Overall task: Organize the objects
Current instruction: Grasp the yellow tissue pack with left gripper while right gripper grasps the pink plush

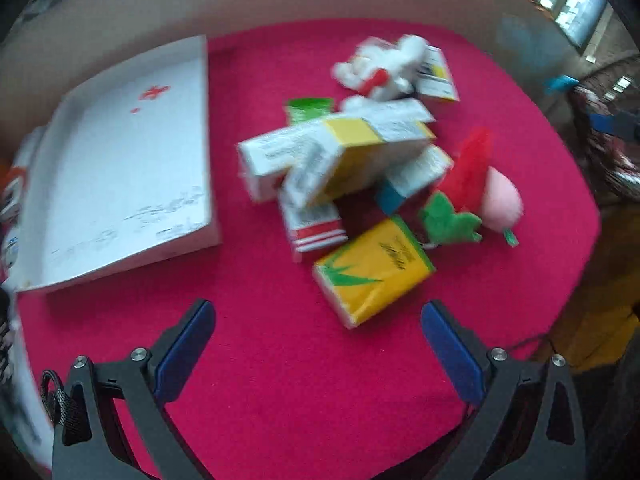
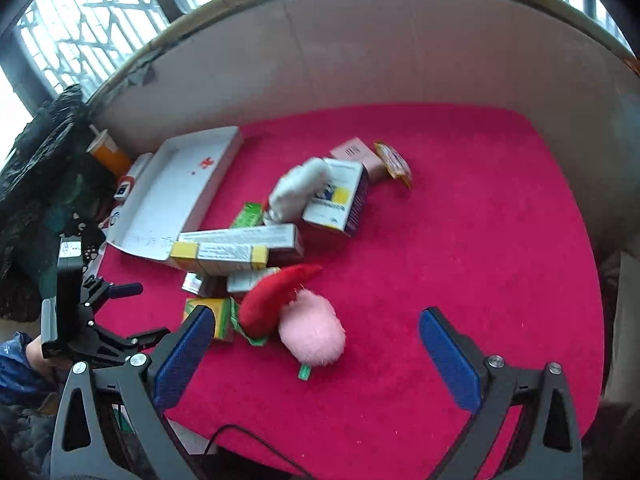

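A pile of small boxes and plush toys lies on a red cloth (image 1: 280, 360). A yellow tissue pack (image 1: 372, 270) lies nearest my left gripper (image 1: 318, 336), which is open and empty above the cloth. Yellow-banded medicine boxes (image 1: 340, 152) are stacked behind it. A red plush (image 2: 276, 296) and a pink plush (image 2: 314, 334) lie just ahead of my right gripper (image 2: 312, 344), which is open and empty. A white plush (image 2: 298, 188) leans on a box (image 2: 340, 200). An open white tray box with a red cross (image 1: 120, 168) lies at the left.
An orange bottle (image 2: 110, 154) and small items sit beyond the white box (image 2: 176, 192). A pink box (image 2: 358, 156) and a foil packet (image 2: 394, 164) lie at the back of the pile. The left gripper's body (image 2: 88, 312) shows at the cloth's left edge.
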Available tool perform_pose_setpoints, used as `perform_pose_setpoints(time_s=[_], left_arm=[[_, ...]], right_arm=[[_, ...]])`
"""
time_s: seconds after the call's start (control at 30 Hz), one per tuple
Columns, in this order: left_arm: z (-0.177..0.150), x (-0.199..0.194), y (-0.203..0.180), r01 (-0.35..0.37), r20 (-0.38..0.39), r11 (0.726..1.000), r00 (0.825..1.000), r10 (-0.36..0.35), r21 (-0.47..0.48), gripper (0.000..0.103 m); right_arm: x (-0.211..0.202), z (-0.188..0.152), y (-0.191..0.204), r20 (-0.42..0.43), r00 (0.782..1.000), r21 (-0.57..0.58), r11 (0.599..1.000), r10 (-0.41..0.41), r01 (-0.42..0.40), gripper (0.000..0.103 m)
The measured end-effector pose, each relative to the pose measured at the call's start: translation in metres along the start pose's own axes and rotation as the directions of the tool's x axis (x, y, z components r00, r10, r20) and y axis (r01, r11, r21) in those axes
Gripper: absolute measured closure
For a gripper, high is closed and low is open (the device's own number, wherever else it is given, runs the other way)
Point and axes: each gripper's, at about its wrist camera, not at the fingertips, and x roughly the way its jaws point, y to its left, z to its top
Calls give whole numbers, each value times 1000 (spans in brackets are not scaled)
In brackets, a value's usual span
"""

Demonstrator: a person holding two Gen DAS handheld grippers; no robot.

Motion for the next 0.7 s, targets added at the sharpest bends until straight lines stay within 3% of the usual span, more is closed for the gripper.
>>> perform_pose_setpoints(time_s=[0.17, 0.37, 0.7], left_arm=[[0, 21, -1, 117, -56, 991, 992, -113, 64, 0], [6, 36, -2, 92, -81, 991, 993, -84, 93, 0], [0, 43, -24, 99, -135, 964, 989, -67, 247, 0]], right_arm=[[-1, -7, -9, -8, 999, 46, 998, -43, 44, 0], [-5, -11, -16, -17, 998, 70, 995, -67, 68, 0], [-6, -17, -25, -30, 996, 106, 990, -87, 90, 0]])
